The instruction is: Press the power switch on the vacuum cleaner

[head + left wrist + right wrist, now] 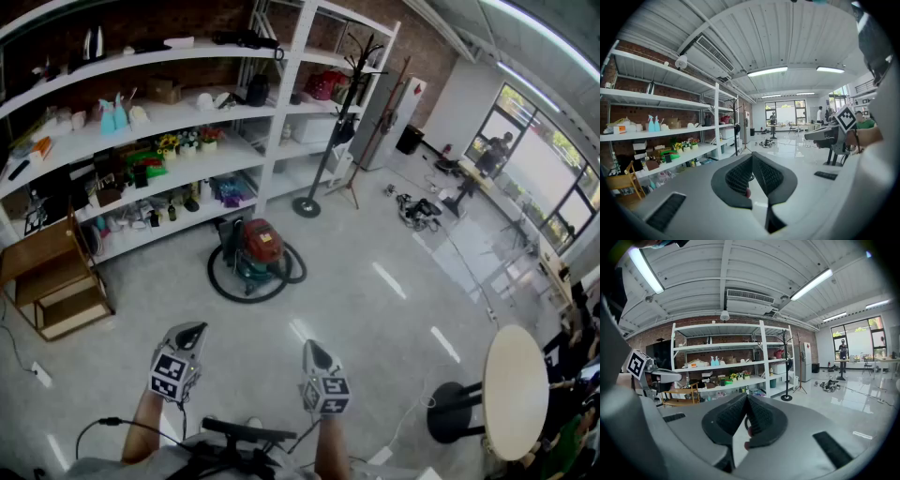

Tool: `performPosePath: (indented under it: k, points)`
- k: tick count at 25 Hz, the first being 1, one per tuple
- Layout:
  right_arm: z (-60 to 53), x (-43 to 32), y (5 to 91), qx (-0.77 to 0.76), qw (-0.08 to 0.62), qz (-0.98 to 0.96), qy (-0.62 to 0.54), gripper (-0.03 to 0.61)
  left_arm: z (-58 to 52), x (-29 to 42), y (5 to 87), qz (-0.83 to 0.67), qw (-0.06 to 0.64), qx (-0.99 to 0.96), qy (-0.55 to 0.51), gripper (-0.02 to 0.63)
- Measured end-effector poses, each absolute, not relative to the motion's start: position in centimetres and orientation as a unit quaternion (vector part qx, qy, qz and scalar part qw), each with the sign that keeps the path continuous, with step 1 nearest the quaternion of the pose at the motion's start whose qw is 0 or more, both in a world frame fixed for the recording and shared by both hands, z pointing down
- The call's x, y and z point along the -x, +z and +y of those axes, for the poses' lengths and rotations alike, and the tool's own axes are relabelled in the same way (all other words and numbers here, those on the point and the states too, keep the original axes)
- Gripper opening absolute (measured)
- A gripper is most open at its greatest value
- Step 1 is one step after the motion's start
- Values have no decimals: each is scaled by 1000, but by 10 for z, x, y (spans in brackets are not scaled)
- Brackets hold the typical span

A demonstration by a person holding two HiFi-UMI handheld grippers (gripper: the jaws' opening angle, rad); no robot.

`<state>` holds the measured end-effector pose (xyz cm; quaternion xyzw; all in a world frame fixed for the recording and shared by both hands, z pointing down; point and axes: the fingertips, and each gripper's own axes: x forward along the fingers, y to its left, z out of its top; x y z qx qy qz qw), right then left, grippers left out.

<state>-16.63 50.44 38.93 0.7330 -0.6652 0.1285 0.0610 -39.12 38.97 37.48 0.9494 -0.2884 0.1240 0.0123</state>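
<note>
left gripper (190, 330): you hold it low in front of you, jaws pressed together at the tips, nothing between them.
right gripper (312, 347): just beside the left one, level with it, jaws likewise closed tip to tip and empty.
vacuum cleaner (258, 251): well ahead of both your grippers, roughly between the lines they point along. it has a red top and stands on the pale floor (375, 309), touching neither gripper.
hose (223, 281): dark, looped on the floor round the vacuum's base, on the side nearer your grippers.
shelving (202, 161): white, loaded with small things, just beyond the vacuum.
coat stand (326, 141): past the vacuum, ahead and right of your right gripper.
round table (516, 394): off to the right of your right gripper, well apart.
</note>
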Motion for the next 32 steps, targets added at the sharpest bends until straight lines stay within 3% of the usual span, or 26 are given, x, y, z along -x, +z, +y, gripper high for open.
performPosePath:
  k: [14,32]
  points:
    - [515,150,397,-740,44,-656,143,12,392,375,379,-283,6,-950,128,8]
    - [526,73,401,-730,48,-668,136,12,405,278,379,-284,0,-950,129,8]
